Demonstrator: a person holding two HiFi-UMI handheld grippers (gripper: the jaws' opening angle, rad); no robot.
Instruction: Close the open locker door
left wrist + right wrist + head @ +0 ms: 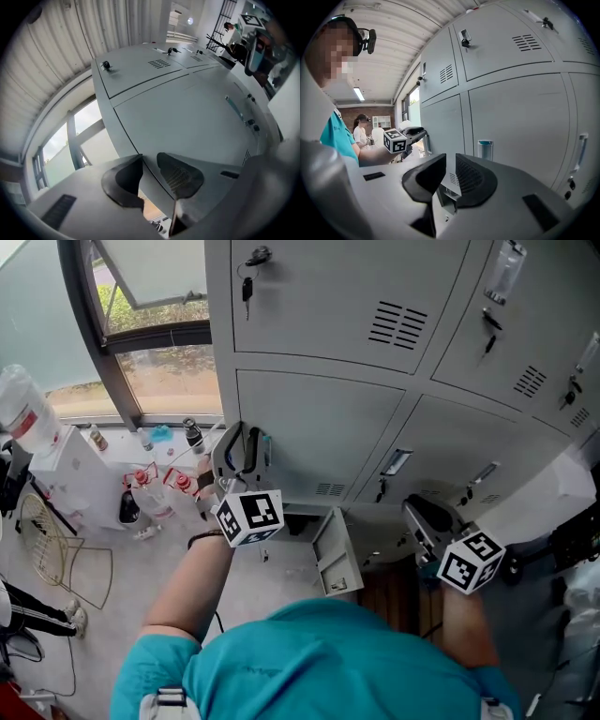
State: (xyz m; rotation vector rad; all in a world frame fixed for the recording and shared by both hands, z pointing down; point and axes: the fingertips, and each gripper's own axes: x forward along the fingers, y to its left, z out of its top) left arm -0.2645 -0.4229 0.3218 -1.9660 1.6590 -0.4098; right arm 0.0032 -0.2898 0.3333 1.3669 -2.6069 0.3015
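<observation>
Head view: locker door [333, 554] open, bottom row, between grippers. Jaws spread, empty on left gripper [242, 442] and right gripper [420, 514]. Risk: right gripper before opening may block swing; weak push, door rebounds.

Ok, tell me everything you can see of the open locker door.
The open locker door is a small grey panel, painted metal by its look, in the bottom row of the lockers. It stands swung out into the room, roughly square to the closed fronts. The face that shows has a folded rim and a small latch fitting near the free edge. Nothing visibly touches it.
</observation>
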